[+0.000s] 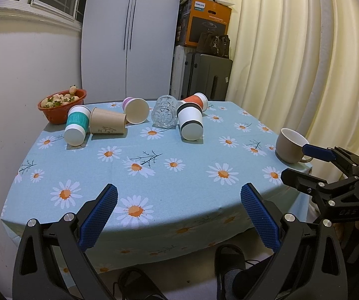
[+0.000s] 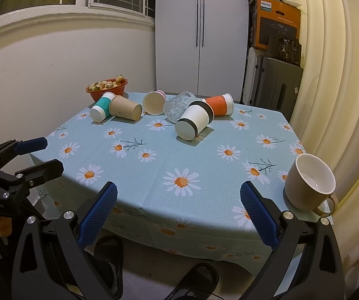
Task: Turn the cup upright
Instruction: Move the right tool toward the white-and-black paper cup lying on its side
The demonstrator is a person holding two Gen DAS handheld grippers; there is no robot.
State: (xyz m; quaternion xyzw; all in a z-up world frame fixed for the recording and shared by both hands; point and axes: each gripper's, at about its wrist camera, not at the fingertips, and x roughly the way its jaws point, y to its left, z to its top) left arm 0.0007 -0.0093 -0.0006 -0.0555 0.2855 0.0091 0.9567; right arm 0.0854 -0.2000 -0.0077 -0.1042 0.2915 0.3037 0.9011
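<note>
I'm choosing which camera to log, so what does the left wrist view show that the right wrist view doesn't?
Only the left wrist view shows the right gripper from the side, beside the beige mug. Only the right wrist view shows inside the beige mug and the left gripper from the side. Both show the tipped black-banded cup, the glass and the strawberry basket.

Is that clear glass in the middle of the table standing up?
No, the clear glass lies on its side among the tipped paper cups on the tablecloth.

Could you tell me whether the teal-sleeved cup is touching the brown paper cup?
Touching: in the right wrist view the teal-sleeved cup lies against the brown paper cup, no tablecloth showing between them.
</note>
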